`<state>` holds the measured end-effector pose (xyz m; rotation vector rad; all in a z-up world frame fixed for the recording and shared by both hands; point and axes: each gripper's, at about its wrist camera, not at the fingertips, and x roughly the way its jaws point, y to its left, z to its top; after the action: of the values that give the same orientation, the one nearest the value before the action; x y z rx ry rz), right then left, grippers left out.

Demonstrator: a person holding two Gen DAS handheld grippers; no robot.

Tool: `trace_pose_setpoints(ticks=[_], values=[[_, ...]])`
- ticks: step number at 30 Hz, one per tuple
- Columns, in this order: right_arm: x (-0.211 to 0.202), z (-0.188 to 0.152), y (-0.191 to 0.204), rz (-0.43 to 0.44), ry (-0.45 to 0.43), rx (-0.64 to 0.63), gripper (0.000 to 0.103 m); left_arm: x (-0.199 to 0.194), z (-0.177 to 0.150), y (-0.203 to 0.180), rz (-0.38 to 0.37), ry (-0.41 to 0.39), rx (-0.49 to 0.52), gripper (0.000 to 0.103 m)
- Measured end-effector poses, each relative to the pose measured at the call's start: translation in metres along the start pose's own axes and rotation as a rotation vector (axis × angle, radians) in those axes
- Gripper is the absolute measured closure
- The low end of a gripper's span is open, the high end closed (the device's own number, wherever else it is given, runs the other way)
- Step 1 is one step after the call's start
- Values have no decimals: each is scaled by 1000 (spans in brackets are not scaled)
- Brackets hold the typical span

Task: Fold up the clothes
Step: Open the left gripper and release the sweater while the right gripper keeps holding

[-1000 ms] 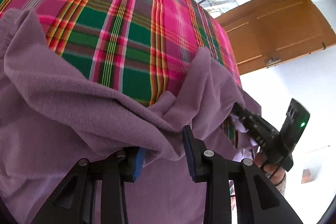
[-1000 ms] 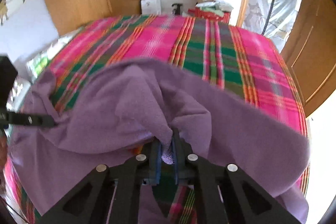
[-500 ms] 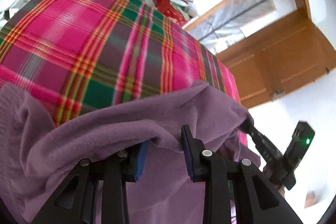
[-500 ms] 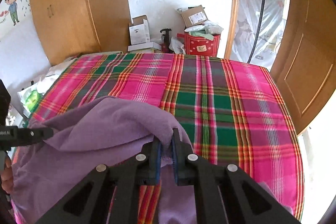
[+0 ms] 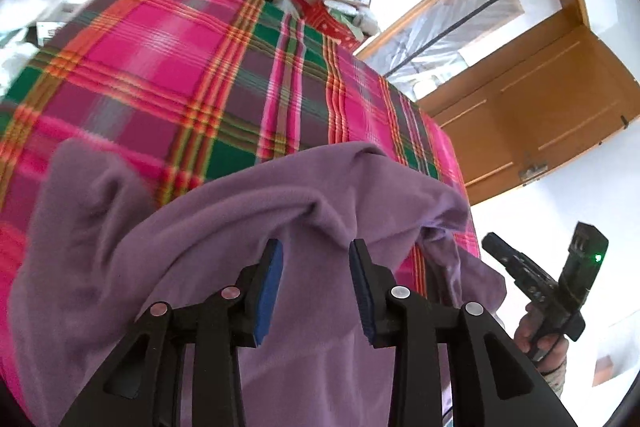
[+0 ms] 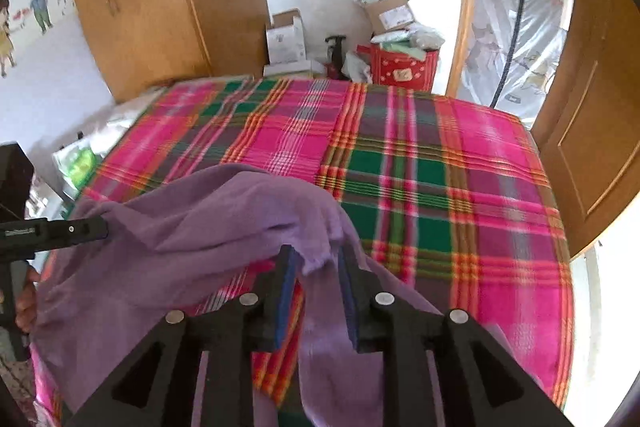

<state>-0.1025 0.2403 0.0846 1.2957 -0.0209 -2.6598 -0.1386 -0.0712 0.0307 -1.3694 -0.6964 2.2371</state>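
My right gripper [image 6: 314, 259] had just been opening up. A frayed edge of the soft purple fleece garment [image 6: 208, 211] was hanging between the blue pads, but I could see gaps on both sides, so it wasn't clamped anymore. The left gripper [image 5: 316, 255] had been spreading its jaws too, and stood roughly half open with a fold of the same fleece bunched between the fingers. Whether the pads were actually touching the cloth there, I couldn't tell, since the fold covered the fingertips' far side.

The garment sat draped over the near edge of the bed, on the pink, green and orange plaid blanket [image 6: 432, 163]. Its lower part ran out of frame under both tools, so I couldn't make out what kind of garment it was.

Further out things got blurry. In the right wrist view a red box with a printed pattern [image 6: 402, 71] stood on the floor past the bed, with pale green and white packets piled in it. An open cardboard box [image 6: 390, 13] sat behind it, contents hidden.
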Motion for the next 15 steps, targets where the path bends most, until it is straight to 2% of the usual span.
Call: trace_pose_setpoints(ticks=[4,8,12,15], values=[[-48,-27,-22,1,-52,42,80,-25,-35,-7,-32,4,23,68],[-95,-69,-50,-93,-103,82,80,-36,-74,-22,-50,57,85,67],[-117,-112,-77,-185,-77,135,80,-35,-108,-43,-58,105,153,66],[-127,-138,-97,-227,-69,187,80,-27,-127,-60,-70,137,205,56]])
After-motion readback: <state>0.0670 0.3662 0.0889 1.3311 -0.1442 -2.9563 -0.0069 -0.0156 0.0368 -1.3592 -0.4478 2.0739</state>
